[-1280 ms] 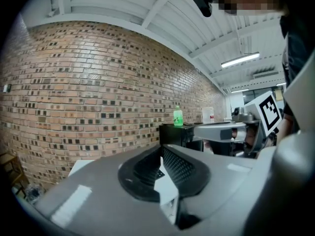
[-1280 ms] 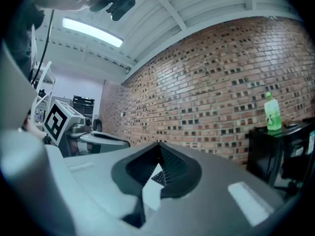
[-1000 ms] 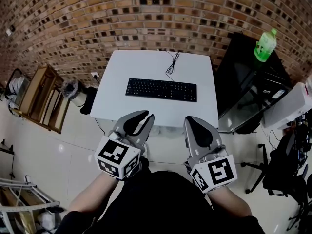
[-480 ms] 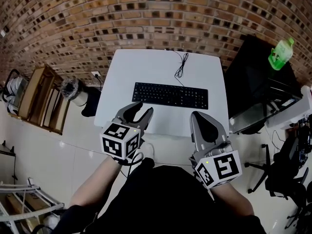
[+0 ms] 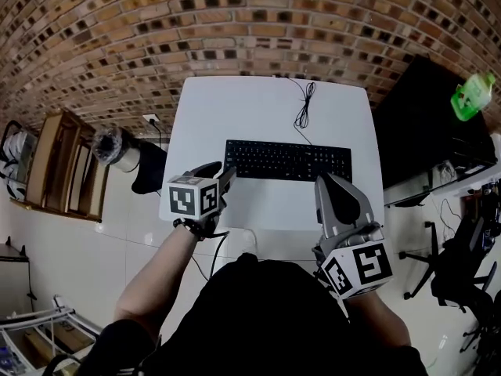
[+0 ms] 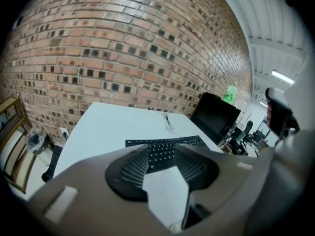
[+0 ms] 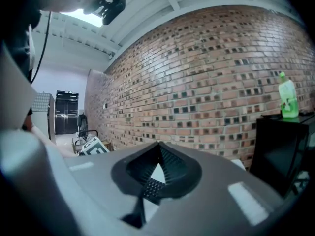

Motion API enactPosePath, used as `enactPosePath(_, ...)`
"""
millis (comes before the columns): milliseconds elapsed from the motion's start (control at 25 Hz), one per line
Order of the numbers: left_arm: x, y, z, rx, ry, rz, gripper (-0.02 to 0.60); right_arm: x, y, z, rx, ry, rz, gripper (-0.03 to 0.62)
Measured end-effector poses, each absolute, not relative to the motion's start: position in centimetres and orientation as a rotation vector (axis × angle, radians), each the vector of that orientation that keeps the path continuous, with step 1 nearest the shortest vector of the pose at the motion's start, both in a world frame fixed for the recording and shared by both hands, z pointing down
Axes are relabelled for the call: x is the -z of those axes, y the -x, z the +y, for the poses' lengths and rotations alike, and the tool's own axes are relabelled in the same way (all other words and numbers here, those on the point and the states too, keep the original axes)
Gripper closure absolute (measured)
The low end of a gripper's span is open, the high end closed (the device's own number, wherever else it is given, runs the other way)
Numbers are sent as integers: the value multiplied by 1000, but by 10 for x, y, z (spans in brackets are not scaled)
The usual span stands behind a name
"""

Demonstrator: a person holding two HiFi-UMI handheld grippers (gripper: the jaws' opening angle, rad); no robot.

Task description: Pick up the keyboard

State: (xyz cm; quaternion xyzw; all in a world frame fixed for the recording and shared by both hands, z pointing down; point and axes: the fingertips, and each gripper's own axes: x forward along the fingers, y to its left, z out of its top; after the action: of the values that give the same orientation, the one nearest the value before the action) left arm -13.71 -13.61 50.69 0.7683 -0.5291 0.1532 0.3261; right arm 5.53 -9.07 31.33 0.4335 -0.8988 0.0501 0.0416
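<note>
A black keyboard [image 5: 288, 161] lies across the middle of a white table [image 5: 227, 108], and its cable [image 5: 305, 108] runs off toward the brick wall. My left gripper [image 5: 221, 175] hovers at the table's front edge, just off the keyboard's left end. Its jaws have just been opening and stand open with nothing between them. The left gripper view shows the keyboard [image 6: 162, 142] ahead, beyond the spread jaws of that gripper [image 6: 162, 152]. My right gripper [image 5: 330, 182] is shut and empty, a little in front of the keyboard's right end. Its closed tips [image 7: 158, 145] point almost level at the wall.
To the right of the table, a black cabinet [image 5: 423, 124] carries a green bottle [image 5: 472, 96]. A wooden shelf [image 5: 59, 163] and a bin [image 5: 109, 146] stand on the floor to the left. At the far right is an office chair [image 5: 462, 276]. The brick wall [image 5: 250, 30] backs the table.
Both grippers have moved forward to the table. The left one has dropped and rolled at the front left edge, and its jaws have opened. The right one stays shut.
</note>
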Motion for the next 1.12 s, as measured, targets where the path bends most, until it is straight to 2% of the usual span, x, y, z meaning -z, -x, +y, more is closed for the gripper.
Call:
enactPosePath(600, -629, 181, -199, -401, -1766, -1180, 407, -329, -11, -134, -228, -1410, -2634, 592)
enactPosePath(1120, -658, 173, -216, -322, -1720, -989, 410, -336, 6, -145, -235, -1464, -2562, 592)
